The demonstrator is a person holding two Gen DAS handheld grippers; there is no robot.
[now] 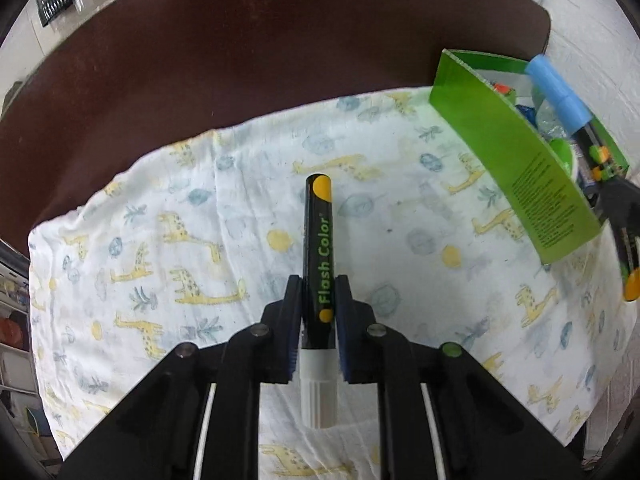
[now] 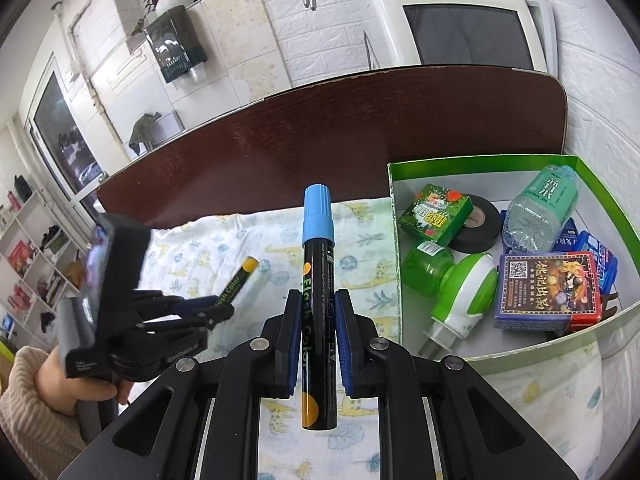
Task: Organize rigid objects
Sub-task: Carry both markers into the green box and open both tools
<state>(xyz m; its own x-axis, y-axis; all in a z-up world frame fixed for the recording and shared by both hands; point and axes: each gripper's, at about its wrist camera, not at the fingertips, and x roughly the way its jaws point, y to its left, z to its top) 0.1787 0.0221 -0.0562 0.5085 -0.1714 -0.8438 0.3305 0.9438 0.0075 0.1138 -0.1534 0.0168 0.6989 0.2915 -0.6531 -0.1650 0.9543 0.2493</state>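
Both markers clamped, white-capped marker (image 1: 319,264) in left hand-held gripper (image 1: 319,300) well left of green box (image 2: 520,354), blue-capped marker (image 2: 318,300) in right hand-held gripper (image 2: 318,320) beside it: best lowered level over the wall before releasing.

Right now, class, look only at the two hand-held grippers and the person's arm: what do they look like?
Both the left gripper and the right gripper are black plastic frames with silver round screws and flat fingers lined with blue pads. The left one shows a green dot on one screw. The person's sleeve is beige ribbed knit.
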